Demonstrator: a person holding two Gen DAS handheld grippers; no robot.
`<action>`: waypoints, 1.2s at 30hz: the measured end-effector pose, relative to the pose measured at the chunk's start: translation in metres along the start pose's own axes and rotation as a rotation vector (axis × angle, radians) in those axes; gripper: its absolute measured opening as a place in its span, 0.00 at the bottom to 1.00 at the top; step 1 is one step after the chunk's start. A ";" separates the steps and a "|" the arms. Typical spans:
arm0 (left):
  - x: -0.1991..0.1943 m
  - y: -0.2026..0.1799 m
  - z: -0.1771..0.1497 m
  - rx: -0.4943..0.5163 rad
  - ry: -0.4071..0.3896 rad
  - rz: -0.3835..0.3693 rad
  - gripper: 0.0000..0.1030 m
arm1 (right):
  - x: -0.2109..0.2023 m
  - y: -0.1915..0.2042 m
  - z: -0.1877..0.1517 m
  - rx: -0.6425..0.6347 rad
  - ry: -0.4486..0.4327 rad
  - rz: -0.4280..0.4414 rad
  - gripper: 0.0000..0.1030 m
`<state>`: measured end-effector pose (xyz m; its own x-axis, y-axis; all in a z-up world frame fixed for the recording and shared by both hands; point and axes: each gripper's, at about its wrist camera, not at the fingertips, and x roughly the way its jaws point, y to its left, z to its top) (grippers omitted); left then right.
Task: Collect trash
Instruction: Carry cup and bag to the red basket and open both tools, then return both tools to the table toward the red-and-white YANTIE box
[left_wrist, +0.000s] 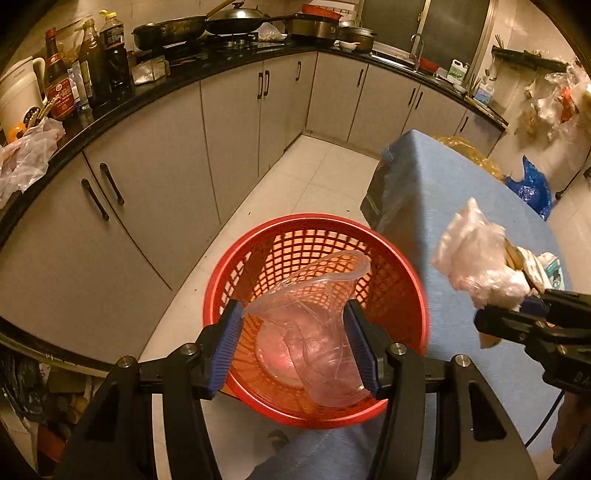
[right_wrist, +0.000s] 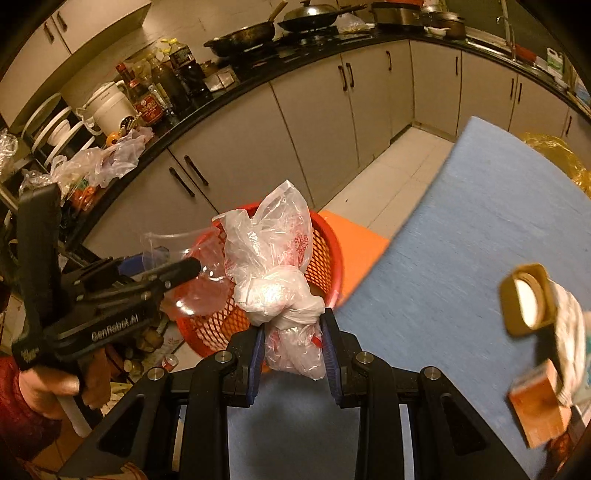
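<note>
The left gripper (left_wrist: 293, 345) is clamped on a crumpled clear plastic cup (left_wrist: 314, 332), blue pads pressed to both its sides, & the cup is held directly over the mouth of the round red plastic lattice basket (left_wrist: 399, 266) standing on the pale tiled floor (left_wrist: 317, 173). The right gripper (right_wrist: 293, 354) is pinched nearly closed on a knotted white plastic bag w/ red print (right_wrist: 275, 273), gripped just below the knot; the bag is carried above the near edge of the blue-covered table (right_wrist: 480, 229), w/ the basket's rim seen behind it. Step in hand, by judgement: both trash items are being brought to the basket for dropping. Next move for the left calls for only a release, since the cup is already centred over the opening. The right needs more travel toward the basket before release, else the bag may land on the table edge or the floor. More items, incl. a small brown carton (right_wrist: 537, 406), are left on the table at right.
</note>
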<state>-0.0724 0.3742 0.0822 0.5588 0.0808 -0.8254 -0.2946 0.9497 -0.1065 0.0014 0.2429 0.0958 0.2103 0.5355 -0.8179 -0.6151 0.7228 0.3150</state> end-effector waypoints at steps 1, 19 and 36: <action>0.000 0.001 0.000 0.004 0.001 -0.001 0.53 | 0.005 0.001 0.004 0.005 0.005 0.002 0.31; -0.006 0.006 0.003 -0.006 -0.029 0.002 0.74 | -0.013 -0.005 0.005 0.039 -0.068 -0.072 0.64; -0.058 -0.077 -0.037 0.124 -0.201 0.074 0.79 | -0.102 -0.061 -0.091 0.182 -0.185 -0.195 0.74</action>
<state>-0.1105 0.2849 0.1182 0.6856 0.1986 -0.7004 -0.2503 0.9677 0.0294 -0.0516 0.1039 0.1163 0.4555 0.4375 -0.7753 -0.4075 0.8768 0.2553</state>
